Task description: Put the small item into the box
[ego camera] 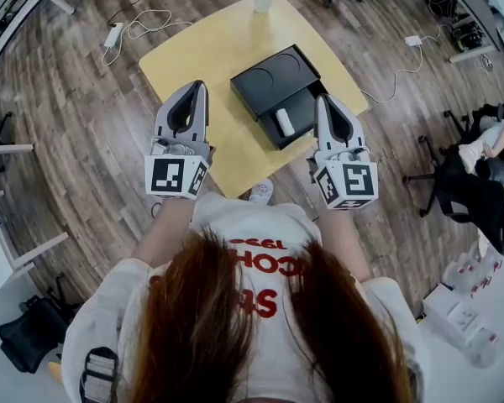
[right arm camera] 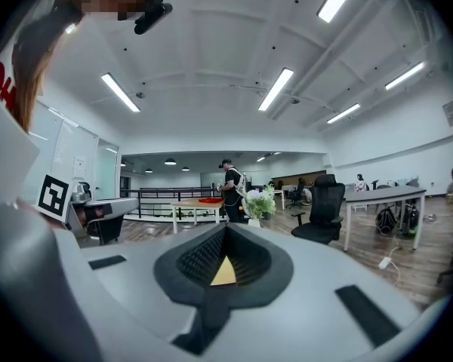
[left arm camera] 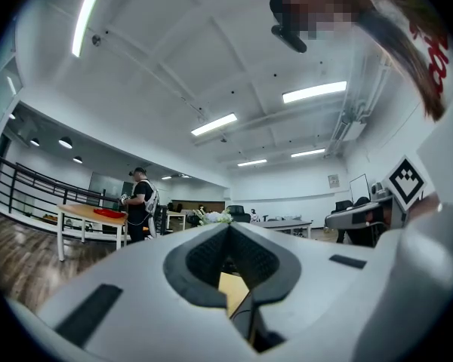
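Pale grey left gripper [ego camera: 199, 85] and right gripper [ego camera: 323, 100], black pads inside the jaws, black-and-white square markers [ego camera: 170, 175] at the rear. Ahead of both tips, pale yellow table [ego camera: 193, 57]. Black box [ego camera: 273, 78] just ahead of the right gripper, white small item [ego camera: 285, 122] inside. Grey-brown wood-grain floor [ego camera: 84, 124]. White shirt [ego camera: 260, 229], red lettering.

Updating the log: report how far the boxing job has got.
Done: the small white item lies inside the open black box on the table. In hand: nothing; the left tool and right tool are both shut and empty, held above the table. Left: nothing obvious, unless the box must be closed.
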The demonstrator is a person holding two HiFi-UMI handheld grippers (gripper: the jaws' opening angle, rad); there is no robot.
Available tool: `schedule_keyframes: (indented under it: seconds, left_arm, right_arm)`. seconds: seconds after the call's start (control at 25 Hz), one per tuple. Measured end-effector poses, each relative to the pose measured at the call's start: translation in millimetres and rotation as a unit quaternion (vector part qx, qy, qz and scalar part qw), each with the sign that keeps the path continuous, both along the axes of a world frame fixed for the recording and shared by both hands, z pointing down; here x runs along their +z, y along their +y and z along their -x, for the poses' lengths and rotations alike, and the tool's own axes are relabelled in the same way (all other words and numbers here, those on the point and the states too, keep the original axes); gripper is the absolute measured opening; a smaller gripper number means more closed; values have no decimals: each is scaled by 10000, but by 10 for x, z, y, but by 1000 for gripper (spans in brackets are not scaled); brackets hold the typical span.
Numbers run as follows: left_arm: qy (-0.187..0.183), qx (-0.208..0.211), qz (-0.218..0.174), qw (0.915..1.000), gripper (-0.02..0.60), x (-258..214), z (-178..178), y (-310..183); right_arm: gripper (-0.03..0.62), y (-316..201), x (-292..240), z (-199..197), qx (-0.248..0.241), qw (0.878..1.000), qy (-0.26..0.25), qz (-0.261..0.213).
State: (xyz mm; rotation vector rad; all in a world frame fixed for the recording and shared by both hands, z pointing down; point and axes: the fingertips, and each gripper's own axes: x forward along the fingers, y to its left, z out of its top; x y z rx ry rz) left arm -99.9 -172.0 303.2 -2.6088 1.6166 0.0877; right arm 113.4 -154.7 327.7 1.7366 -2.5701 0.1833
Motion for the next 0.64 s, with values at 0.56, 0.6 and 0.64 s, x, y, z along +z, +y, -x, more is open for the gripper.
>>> schedule_keyframes:
  seconds: [0.56, 0.6, 0.64]
  left_arm:
    - [19, 2, -32, 10000, 6, -45, 17, -36]
    - [17, 2, -32, 10000, 6, -43, 26, -36]
    - [14, 3, -31, 10000, 6, -41, 35, -36]
  right_arm:
    - [5, -15, -72, -19, 29, 9999, 90, -73]
    - [5, -15, -74, -10, 28, 9999, 94, -79]
    - [5, -15, -77, -1, 27, 9999, 98, -86]
